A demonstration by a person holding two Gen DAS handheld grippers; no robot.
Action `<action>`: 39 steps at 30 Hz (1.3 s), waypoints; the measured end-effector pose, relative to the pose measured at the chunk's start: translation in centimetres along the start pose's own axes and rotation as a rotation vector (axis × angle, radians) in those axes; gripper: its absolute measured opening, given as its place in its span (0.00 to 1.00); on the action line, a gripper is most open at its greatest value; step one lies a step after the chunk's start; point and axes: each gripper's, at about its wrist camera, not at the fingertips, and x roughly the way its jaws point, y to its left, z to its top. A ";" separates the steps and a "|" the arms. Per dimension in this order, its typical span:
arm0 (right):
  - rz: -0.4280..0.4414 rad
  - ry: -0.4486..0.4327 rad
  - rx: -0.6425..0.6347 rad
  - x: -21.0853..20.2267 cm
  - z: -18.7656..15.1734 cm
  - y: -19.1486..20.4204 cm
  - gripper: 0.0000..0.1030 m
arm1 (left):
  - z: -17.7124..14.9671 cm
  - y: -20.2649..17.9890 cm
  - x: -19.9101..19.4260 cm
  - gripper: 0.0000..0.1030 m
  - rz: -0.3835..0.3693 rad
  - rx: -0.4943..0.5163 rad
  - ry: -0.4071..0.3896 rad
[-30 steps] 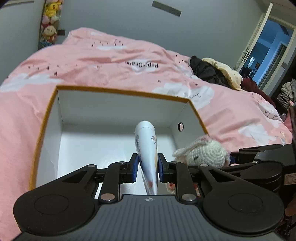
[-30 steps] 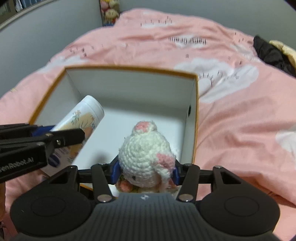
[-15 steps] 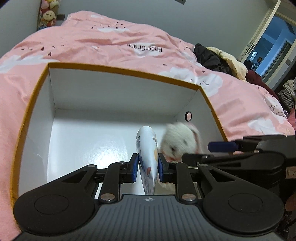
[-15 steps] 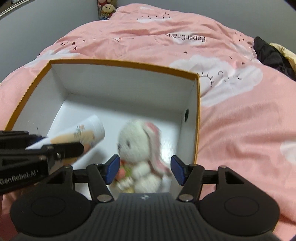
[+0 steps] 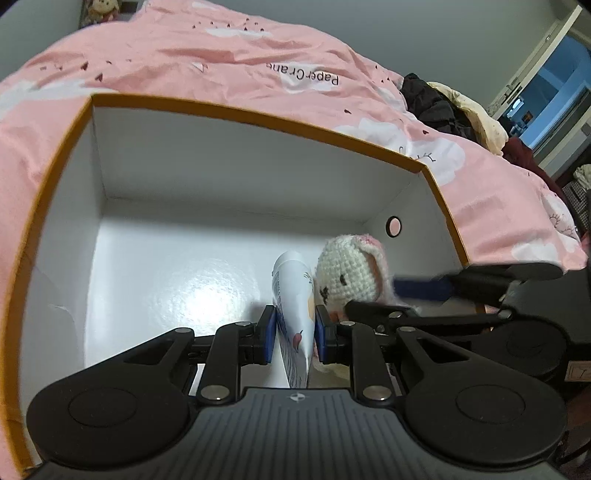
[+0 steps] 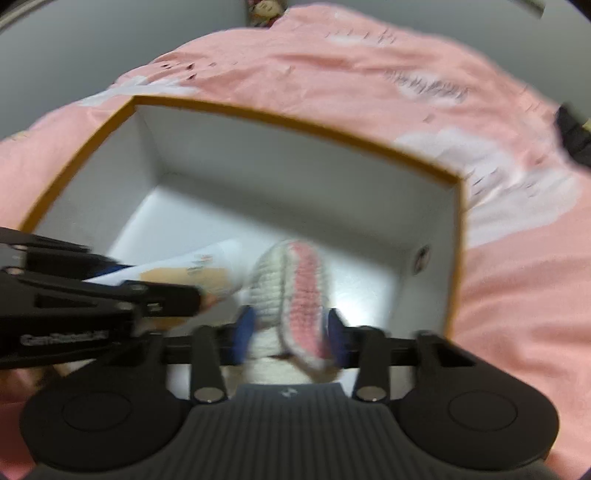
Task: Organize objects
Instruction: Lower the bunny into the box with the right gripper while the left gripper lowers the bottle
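1. Left claw [image 5: 294, 334] is clamped on a white tube [image 5: 293, 295] w/ printed pattern; both blue pads [image 5: 269, 334] press its sides.
2. Tube points away from the camera, cap end forward, down inside the box [image 5: 229, 166]. Can't tell if the cap touches the box floor.
3. Box: white inside, orange rim, open top, sits on the bed's pink cover [image 5: 221, 55]. Small round hole in its right wall.
4. Crochet bunny [image 5: 347, 273], white w/ pink ears, is inside the box near the right wall, touching or just beside the tube's right side. Face turned toward the left wrist cam.
5. Right claw [image 6: 290, 334] is closing, w/ the bunny [image 6: 291, 288] between its blue pads [image 6: 245, 332]. Right wrist view is blurred, but the pads look to be pressing the toy's sides.
6. In that view the pink-lined ear faces the cam, the body runs down betw. the fingers.
7. Left claw shows in the right wrist view at the left edge [image 6: 177, 299], w/ the tube [image 6: 199, 266] sticking out toward the bunny.
8. Right claw shows in the left wrist view at the right edge [image 5: 380, 297], just beside the bunny.
9. Bed cover has white clouds and the text "Paper Crane". Dark and cream clothes [image 5: 443, 103] lie at the bed's far right edge.
10. Plush toys [image 5: 99, 7] sit beyond the bed's far left corner.
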 end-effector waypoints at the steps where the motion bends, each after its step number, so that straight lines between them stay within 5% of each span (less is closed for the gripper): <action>1: 0.007 0.010 0.024 0.1 -0.1 -0.3 0.34 | 0.0 0.0 0.2 0.23 0.001 0.003 0.003; 8: 0.011 0.124 0.143 -1.5 -0.5 -1.4 0.22 | -0.3 -1.1 0.7 0.23 -0.084 0.024 0.047; 13: -0.003 0.155 0.224 -2.2 -0.8 -2.5 0.23 | -0.5 -2.3 1.2 0.23 -0.120 0.052 0.058; 20: -0.052 0.129 0.197 -2.0 -1.2 -2.1 0.22 | -0.9 -2.3 1.6 0.23 -0.081 0.047 0.072; 24: -0.052 0.095 0.195 -3.0 -1.7 -2.2 0.40 | -0.4 -1.9 0.8 0.23 -0.059 0.046 0.081; 39: -0.052 -0.009 0.188 -4.9 -2.6 -2.7 0.41 | 0.4 -2.4 0.5 0.24 0.030 0.080 0.174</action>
